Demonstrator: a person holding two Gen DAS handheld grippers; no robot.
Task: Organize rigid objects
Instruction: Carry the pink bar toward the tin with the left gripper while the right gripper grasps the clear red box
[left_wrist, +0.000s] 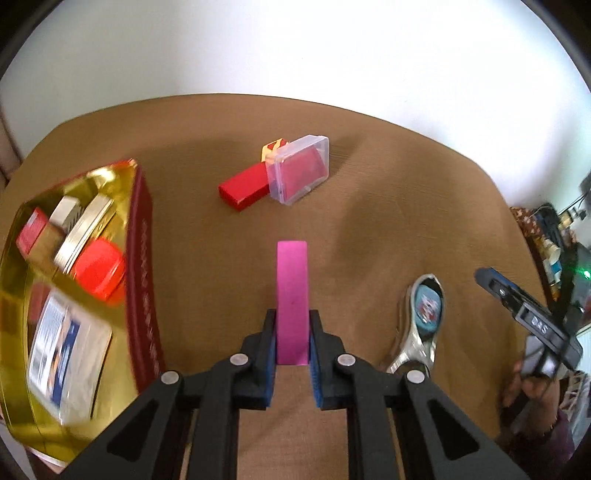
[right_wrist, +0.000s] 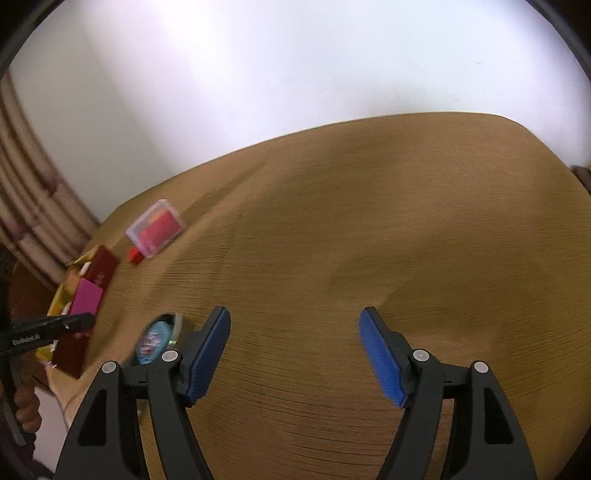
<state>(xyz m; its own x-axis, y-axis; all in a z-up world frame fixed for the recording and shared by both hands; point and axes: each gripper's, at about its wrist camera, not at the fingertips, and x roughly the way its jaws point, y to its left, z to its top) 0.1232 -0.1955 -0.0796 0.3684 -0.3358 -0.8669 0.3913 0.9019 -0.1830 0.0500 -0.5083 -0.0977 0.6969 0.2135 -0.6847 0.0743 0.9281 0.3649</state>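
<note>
Clamping a thin magenta box (left_wrist: 292, 295) edge-on, the left gripper (left_wrist: 292, 325) holds it above the brown tablecloth (left_wrist: 369, 221).
Beside it stands the gold-lined maroon box (left_wrist: 142, 266) already holding packets; the right gripper (right_wrist: 295, 332) hovers with jaws spread and empty, near a silver-rimmed oval tin (right_wrist: 157, 338).

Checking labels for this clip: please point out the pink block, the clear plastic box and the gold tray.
pink block (left_wrist: 292, 295), left wrist view, its top face.
clear plastic box (left_wrist: 300, 168), left wrist view, its lid.
gold tray (left_wrist: 14, 295), left wrist view, bare inner wall.
</note>
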